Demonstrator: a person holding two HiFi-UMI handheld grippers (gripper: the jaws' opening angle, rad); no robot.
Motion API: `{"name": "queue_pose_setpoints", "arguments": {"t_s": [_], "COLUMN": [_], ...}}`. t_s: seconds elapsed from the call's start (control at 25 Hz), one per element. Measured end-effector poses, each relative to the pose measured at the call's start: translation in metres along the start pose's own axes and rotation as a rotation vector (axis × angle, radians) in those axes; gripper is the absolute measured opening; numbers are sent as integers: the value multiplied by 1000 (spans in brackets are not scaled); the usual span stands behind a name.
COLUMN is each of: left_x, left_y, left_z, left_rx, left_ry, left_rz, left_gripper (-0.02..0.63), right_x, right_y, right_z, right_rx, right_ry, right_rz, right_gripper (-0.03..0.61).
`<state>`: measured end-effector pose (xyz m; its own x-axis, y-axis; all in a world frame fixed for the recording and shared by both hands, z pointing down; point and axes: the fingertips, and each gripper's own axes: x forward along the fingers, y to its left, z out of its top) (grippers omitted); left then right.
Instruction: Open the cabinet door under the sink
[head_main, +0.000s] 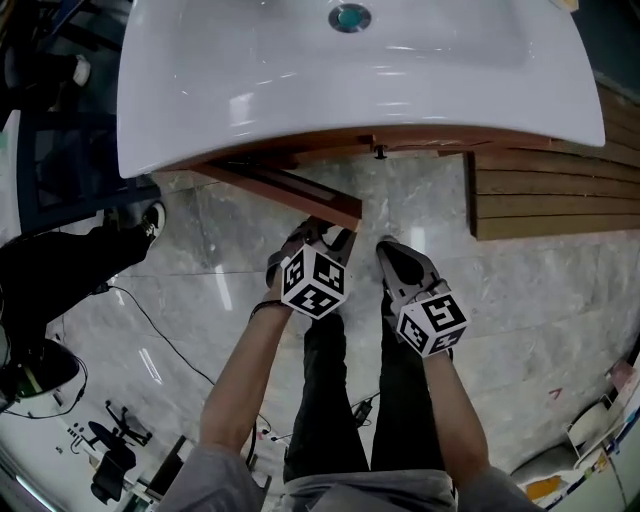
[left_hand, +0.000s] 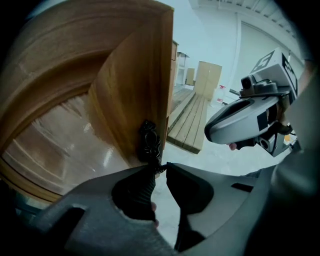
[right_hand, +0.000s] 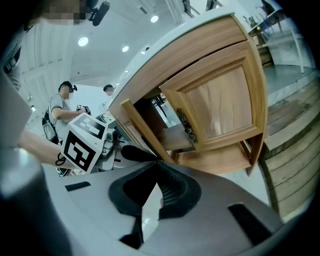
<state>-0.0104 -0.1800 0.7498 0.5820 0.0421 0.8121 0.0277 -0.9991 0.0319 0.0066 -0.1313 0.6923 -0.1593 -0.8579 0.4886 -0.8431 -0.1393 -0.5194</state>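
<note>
A white sink (head_main: 300, 80) tops a wooden cabinet. Its left door (head_main: 285, 188) stands swung out toward me. In the left gripper view that door (left_hand: 132, 95) fills the left, and a black ornate handle (left_hand: 149, 142) hangs at its edge. My left gripper (left_hand: 161, 167) is shut on the handle's lower end; in the head view the left gripper (head_main: 318, 238) sits at the door's free end. My right gripper (head_main: 392, 258) hovers just right of it, jaws shut on nothing (right_hand: 157, 162). The right door (right_hand: 220, 100) is closed, with its own black handle (right_hand: 186, 125).
Stacked wooden slats (head_main: 540, 195) lie on the marble floor right of the cabinet. A person in black (head_main: 60, 270) stands at the left, and a cable (head_main: 170, 335) runs across the floor. Two more people (right_hand: 62, 107) stand in the background.
</note>
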Motion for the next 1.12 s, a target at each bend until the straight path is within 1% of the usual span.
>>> {"name": "queue_pose_setpoints", "arguments": {"t_s": [0.32, 0.48, 0.64, 0.76, 0.84, 0.96, 1.12], "left_x": [-23, -34, -45, -58, -66, -77, -83], "left_y": [-23, -31, -37, -40, -39, -38, -33], "left_z": [-35, -56, -74, -93, -105, -120, -131], "left_rx": [159, 237, 317, 383, 415, 441, 454], "left_ry": [-16, 5, 37, 67, 86, 114, 132], "left_rz": [-90, -141, -185, -213, -215, -209, -199], "left_gripper": [75, 75, 75, 77, 77, 78, 80], "right_x": [-19, -24, -23, -20, -17, -11, -8], "right_y": [45, 60, 70, 79, 86, 97, 111], "right_z": [-40, -57, -61, -60, -59, -61, -64], "right_rx": [43, 73, 76, 78, 76, 71, 67], "right_ry": [-82, -101, -107, -111, -112, -101, -90], "right_rz": [-114, -157, -175, -173, -159, -128, -90], "right_gripper": [11, 9, 9, 9, 9, 9, 11]}}
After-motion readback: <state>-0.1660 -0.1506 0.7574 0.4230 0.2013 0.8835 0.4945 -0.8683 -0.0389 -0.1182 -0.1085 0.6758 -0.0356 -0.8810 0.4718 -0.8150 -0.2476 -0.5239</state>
